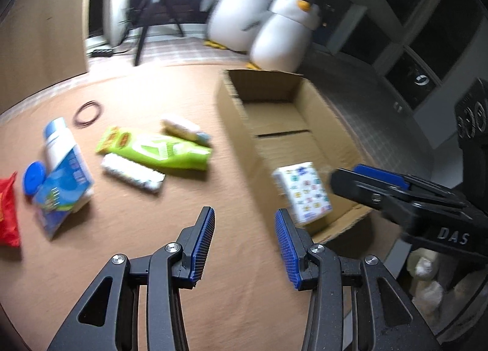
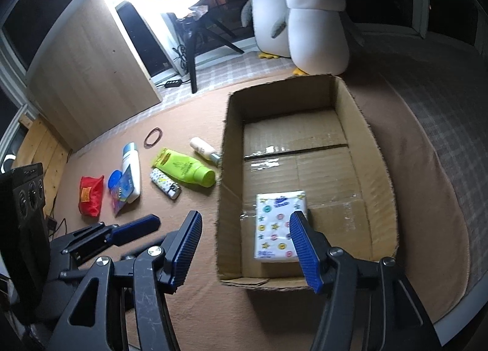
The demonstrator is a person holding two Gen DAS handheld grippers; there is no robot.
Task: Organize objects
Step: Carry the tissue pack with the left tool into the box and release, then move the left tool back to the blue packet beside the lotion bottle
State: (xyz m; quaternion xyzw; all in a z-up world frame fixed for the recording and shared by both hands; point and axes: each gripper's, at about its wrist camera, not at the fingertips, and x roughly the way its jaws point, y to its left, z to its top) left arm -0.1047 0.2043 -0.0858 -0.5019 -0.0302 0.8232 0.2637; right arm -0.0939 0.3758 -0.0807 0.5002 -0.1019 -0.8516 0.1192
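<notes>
An open cardboard box [image 2: 378, 168] stands on the brown surface, and a patterned tissue pack [image 2: 274, 216] lies flat on its floor near the front. My right gripper [image 2: 247, 244] hovers open above the box's near left wall, touching nothing; the pack is beyond its right finger. My left gripper [image 1: 245, 244] is open and empty over bare surface left of the box [image 1: 238, 113]. Ahead of it lie a green pouch [image 1: 155, 149], a white patterned lighter [image 1: 131, 172], a small bottle [image 1: 183, 128], a white bottle [image 1: 58, 140], a blue packet [image 1: 64, 192] and a red packet [image 1: 7, 213].
A rubber band [image 1: 87, 113] and a blue lid [image 1: 33, 177] lie among the loose items. Two plush penguins [image 2: 317, 24] stand behind the box. A ring light on a tripod [image 2: 189, 46] and a wooden cabinet [image 2: 91, 70] are at the back left.
</notes>
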